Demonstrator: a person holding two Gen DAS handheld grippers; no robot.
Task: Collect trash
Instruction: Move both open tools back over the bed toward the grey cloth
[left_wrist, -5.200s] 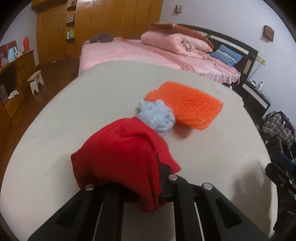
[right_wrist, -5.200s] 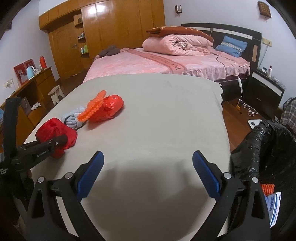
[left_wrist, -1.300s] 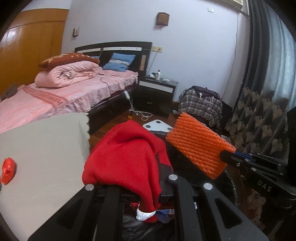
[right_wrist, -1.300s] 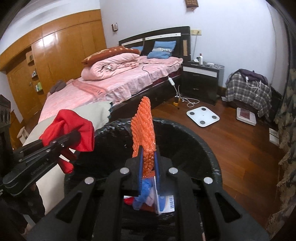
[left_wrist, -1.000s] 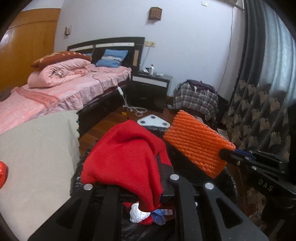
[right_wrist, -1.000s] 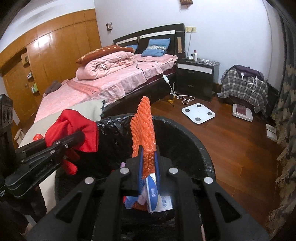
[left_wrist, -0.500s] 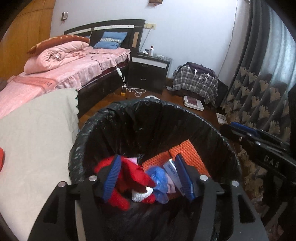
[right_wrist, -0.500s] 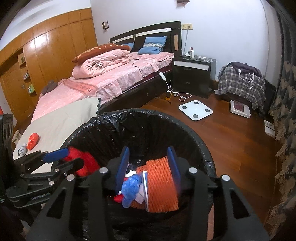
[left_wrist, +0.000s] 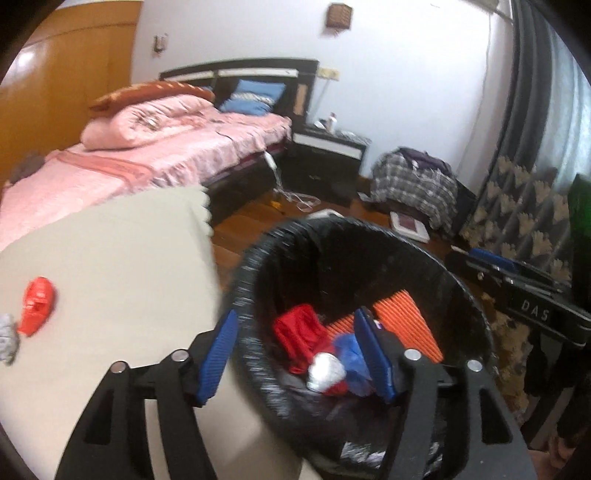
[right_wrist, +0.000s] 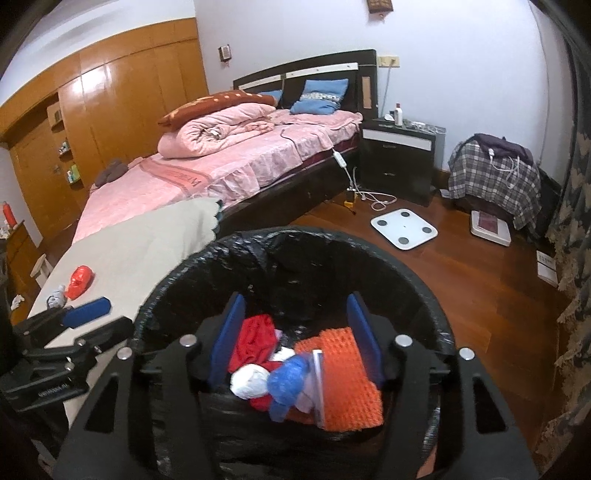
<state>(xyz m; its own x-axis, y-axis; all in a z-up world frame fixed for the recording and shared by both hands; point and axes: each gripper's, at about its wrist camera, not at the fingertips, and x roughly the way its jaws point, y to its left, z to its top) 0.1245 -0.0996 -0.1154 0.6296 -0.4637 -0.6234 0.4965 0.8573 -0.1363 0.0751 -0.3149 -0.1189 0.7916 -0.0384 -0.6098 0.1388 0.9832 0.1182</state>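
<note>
Both grippers hang over the black-lined trash bin (right_wrist: 424, 291), their jaws having just been opening and now standing wide with nothing gripped. Below and between the right gripper (right_wrist: 295, 339) fingers lie the red cloth (right_wrist: 255, 339) and the orange mesh pad (right_wrist: 343, 384), loose in the bin. The left gripper (left_wrist: 295, 350) straddles the bin's near rim, its left finger (left_wrist: 218, 354) over the beige table (left_wrist: 110, 258), the cloth (left_wrist: 299, 332) below between the fingers.

One bin (right_wrist: 424, 291), two claws (right_wrist: 295, 338) (left_wrist: 299, 354).
</note>
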